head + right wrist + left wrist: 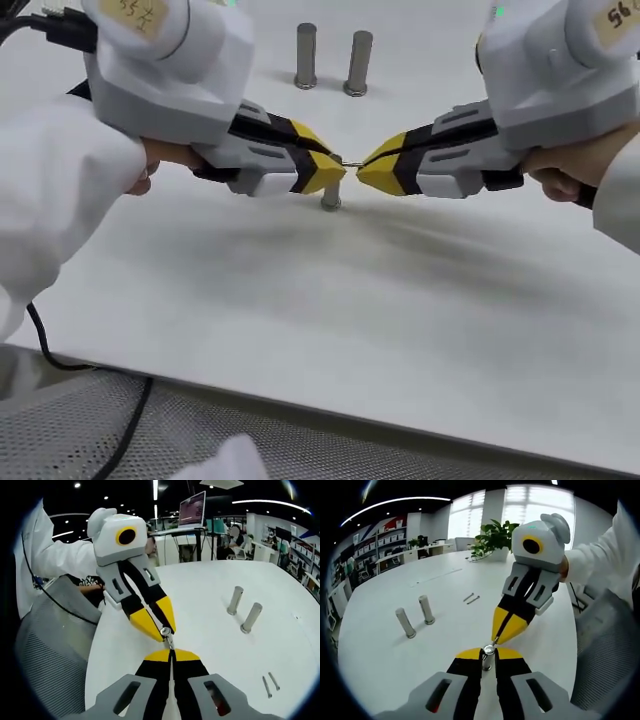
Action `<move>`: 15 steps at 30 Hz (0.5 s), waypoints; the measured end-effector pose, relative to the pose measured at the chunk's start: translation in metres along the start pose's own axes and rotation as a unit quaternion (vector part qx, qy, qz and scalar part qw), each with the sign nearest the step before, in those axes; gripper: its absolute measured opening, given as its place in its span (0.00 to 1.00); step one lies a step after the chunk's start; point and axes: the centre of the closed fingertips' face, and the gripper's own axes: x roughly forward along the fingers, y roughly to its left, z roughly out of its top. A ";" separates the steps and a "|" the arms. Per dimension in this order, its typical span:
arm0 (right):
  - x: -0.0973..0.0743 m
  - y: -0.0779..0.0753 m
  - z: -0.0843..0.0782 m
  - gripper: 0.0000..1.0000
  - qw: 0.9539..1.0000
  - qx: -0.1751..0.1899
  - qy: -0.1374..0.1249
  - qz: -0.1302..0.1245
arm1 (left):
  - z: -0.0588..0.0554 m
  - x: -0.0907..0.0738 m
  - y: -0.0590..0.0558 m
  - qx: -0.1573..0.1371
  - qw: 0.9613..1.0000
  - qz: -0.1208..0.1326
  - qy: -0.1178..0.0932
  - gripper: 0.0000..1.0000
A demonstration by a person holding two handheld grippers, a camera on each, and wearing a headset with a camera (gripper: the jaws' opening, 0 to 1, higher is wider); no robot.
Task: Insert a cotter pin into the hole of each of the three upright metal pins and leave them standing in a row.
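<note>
The left gripper (489,653) has its jaws closed around the top of a metal pin (489,659), whose foot seems to rest on the table (330,300) just below the yellow tips. The right gripper (171,653) has its jaws pinched shut on a thin cotter pin (169,642), whose free end sits right at the head of the metal pin. Whether that end is in the hole is too small to tell. The step looks to be threading this first hole. To do it well, the left gripper should hold the metal pin upright and stop it turning. The right gripper should hold the cotter pin in line with the hole and push straight and gently, since sideways force could bend the wire or tip the pin. Farther out, two more metal pins (306,55) stand side by side, well apart from the grippers, and two spare cotter pins (470,598) lie flat on the table near them
</note>
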 end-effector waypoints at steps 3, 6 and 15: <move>-0.001 0.001 0.000 0.00 1.000 0.000 0.000 0.000 | 0.001 -0.001 -0.004 0.015 1.000 -0.003 0.001 0.06; -0.001 0.000 0.000 0.00 1.000 -0.001 0.002 0.000 | 0.001 0.000 -0.005 0.035 0.999 -0.003 0.003 0.06; 0.000 0.001 0.006 0.00 1.000 -0.008 -0.003 0.002 | 0.008 0.002 -0.011 0.064 0.998 -0.008 0.017 0.06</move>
